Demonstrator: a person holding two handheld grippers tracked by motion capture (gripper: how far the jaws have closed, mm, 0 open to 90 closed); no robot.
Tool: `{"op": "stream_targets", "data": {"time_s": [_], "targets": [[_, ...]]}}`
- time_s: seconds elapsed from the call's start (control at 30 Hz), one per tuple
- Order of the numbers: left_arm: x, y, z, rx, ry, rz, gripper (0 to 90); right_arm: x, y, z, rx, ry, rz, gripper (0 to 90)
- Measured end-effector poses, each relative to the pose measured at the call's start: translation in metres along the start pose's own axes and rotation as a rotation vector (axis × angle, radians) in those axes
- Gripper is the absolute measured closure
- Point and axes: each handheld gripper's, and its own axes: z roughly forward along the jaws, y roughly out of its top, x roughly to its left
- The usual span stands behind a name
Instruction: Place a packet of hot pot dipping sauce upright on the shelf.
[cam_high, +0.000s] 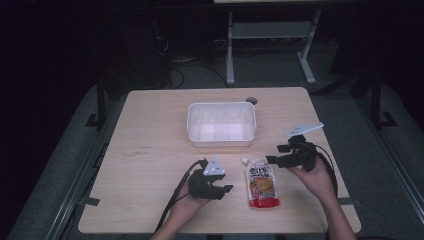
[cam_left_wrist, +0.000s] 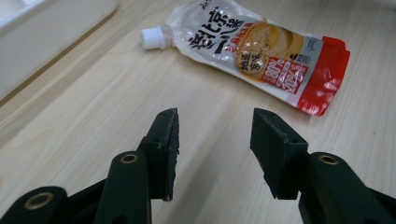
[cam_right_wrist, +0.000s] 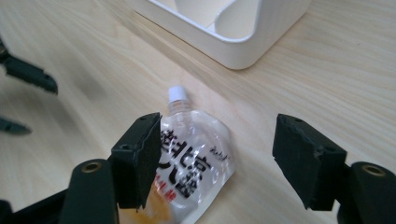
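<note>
A spouted drink pouch (cam_high: 262, 184) with a white cap and red bottom lies flat on the wooden table (cam_high: 150, 125), cap toward the far side. In the left gripper view the pouch (cam_left_wrist: 261, 51) lies ahead and to the right of my open left gripper (cam_left_wrist: 215, 128), whose jaws hold nothing. My left gripper (cam_high: 220, 189) rests just left of the pouch in the high view. My right gripper (cam_high: 274, 154) hovers at the pouch's upper right. In the right gripper view my right gripper (cam_right_wrist: 217, 140) stands wide open over the pouch (cam_right_wrist: 196, 158), its left jaw covering part of it.
A white divided plastic bin (cam_high: 221, 123) stands behind the pouch, mid-table; its corner (cam_right_wrist: 233, 32) is close ahead in the right gripper view. A round cable hole (cam_high: 251, 100) sits at the table's back edge. Bare wood lies to the left.
</note>
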Motion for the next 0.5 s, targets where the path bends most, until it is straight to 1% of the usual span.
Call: {"op": "stream_targets", "data": {"time_s": [0.03, 0.07, 0.1, 0.13, 0.17, 0.2, 0.23, 0.27, 0.3, 0.33, 0.37, 0.43, 0.5], "targets": [[-0.002, 0.003, 0.003, 0.008, -0.002, 0.006, 52.7, -0.003, 0.001, 0.004, 0.007, 0.006, 0.005, 34.9], [-0.002, 0.003, 0.003, 0.008, -0.002, 0.006, 53.6, -0.003, 0.001, 0.004, 0.007, 0.006, 0.005, 34.9], [-0.004, 0.006, 0.006, 0.012, -0.007, 0.008, 54.8, -0.007, 0.002, 0.012, 0.019, -0.002, 0.011, 35.7], [-0.006, 0.01, 0.01, 0.014, -0.015, 0.007, 54.8, -0.007, 0.002, 0.012, 0.019, -0.002, 0.011, 35.7], [-0.008, 0.014, 0.014, 0.016, -0.023, 0.009, 56.5, -0.009, 0.002, 0.016, 0.029, 0.003, 0.017, 37.1], [-0.01, 0.021, 0.02, 0.018, -0.041, 0.011, 62.8, -0.01, 0.0, 0.022, 0.067, -0.003, 0.02, 38.5], [-0.011, 0.025, 0.023, 0.016, -0.05, 0.009, 65.1, -0.01, -0.002, 0.024, 0.081, -0.012, 0.015, 41.1], [-0.012, 0.029, 0.026, 0.018, -0.053, 0.006, 65.8, -0.01, -0.005, 0.026, 0.094, -0.009, 0.009, 43.0], [-0.012, 0.029, 0.026, 0.018, -0.053, 0.006, 66.0, -0.01, -0.005, 0.026, 0.094, -0.009, 0.009, 43.0], [-0.013, 0.034, 0.031, 0.023, -0.058, 0.003, 66.0, -0.011, -0.008, 0.03, 0.118, -0.015, 0.007, 45.4], [-0.014, 0.037, 0.034, 0.024, -0.058, 0.003, 66.0, -0.011, -0.008, 0.03, 0.118, -0.015, 0.007, 45.4], [-0.014, 0.044, 0.045, 0.041, -0.066, 0.001, 65.9, -0.012, -0.009, 0.031, 0.118, 0.004, 0.017, 47.9], [-0.015, 0.049, 0.055, 0.047, -0.073, -0.01, 64.8, -0.014, -0.01, 0.034, 0.124, 0.011, 0.035, 50.1]]}}
